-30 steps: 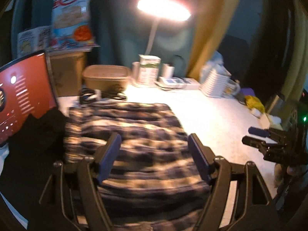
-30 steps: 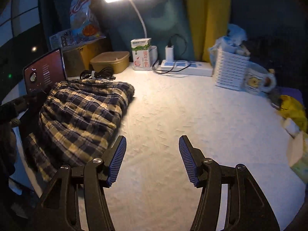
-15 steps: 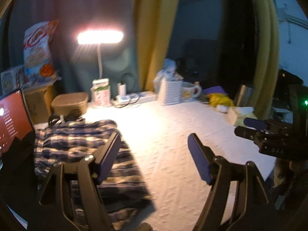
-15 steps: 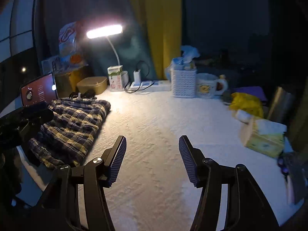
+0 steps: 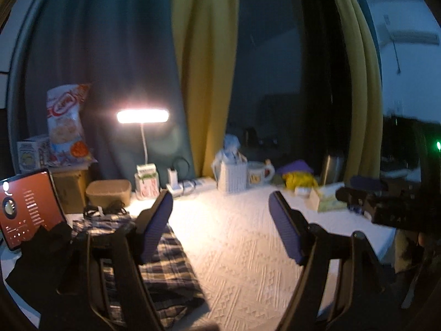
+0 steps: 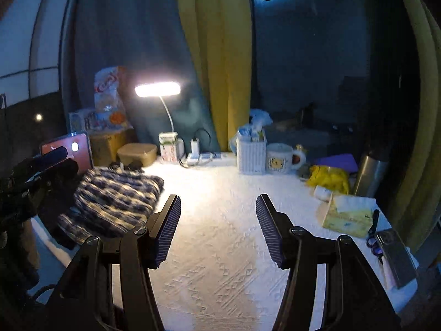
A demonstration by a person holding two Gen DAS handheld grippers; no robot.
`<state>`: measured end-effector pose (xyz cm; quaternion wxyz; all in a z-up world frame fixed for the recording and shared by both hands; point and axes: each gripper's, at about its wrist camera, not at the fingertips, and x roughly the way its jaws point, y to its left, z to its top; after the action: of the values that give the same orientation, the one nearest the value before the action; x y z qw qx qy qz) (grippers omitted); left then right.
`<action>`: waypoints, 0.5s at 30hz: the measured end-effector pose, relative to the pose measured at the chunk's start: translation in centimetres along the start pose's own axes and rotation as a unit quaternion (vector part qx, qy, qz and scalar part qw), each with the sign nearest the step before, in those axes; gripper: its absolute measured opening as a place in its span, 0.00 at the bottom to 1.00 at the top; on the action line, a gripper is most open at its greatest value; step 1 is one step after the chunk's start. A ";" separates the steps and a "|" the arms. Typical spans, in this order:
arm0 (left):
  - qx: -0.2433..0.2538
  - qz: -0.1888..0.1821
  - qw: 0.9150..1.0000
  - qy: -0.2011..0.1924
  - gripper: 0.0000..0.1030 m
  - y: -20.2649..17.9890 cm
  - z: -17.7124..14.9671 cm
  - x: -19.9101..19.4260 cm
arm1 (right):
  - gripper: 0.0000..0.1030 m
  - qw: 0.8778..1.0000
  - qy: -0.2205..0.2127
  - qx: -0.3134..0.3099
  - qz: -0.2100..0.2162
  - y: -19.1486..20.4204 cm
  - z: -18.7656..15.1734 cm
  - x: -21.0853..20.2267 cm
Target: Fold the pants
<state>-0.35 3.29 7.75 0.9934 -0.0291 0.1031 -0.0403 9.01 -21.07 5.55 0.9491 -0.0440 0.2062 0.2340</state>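
Observation:
The plaid pants (image 6: 115,198) lie folded in a compact bundle on the left side of the white textured tabletop (image 6: 220,234). In the left wrist view the pants (image 5: 168,270) sit low at the left, partly behind the left finger. My left gripper (image 5: 220,231) is open and empty, raised above the table to the right of the bundle. My right gripper (image 6: 217,229) is also open and empty, well clear of the pants on their right. Each gripper shows at the edge of the other's view: the right gripper (image 5: 358,190) and the left gripper (image 6: 59,158).
A lit desk lamp (image 6: 157,89), a tablet (image 5: 26,207), a brown box (image 6: 137,153), a power strip (image 6: 205,157), a white basket (image 6: 251,153), a mug (image 6: 281,157), a tissue box (image 6: 347,212), a steel flask (image 6: 372,175), scissors and a phone (image 6: 394,256) ring the table. Curtains (image 6: 220,55) hang behind.
Both grippers rose and drew back from the table, tilting upward so more curtain and room show. The pants now look smaller and further off. Both stayed open and empty.

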 end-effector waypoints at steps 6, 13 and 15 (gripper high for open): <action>-0.003 0.039 0.998 -0.039 0.76 1.1 1.6 -2.7 | 0.59 0.999 -0.033 -0.022 -0.027 2.0 1.4 -2.8; -0.038 0.080 0.996 -0.023 0.85 3.8 1.4 -3.4 | 0.65 0.999 -0.031 -0.011 -0.037 2.0 1.6 -2.8; -0.040 0.084 0.996 -0.016 0.85 4.2 1.0 -3.4 | 0.65 0.999 -0.023 -0.007 -0.040 1.8 1.3 -2.3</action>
<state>-3.12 7.79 9.15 0.9929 -0.0602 0.0906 0.0477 6.83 -20.23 7.72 0.9619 -0.0539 0.1804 0.1981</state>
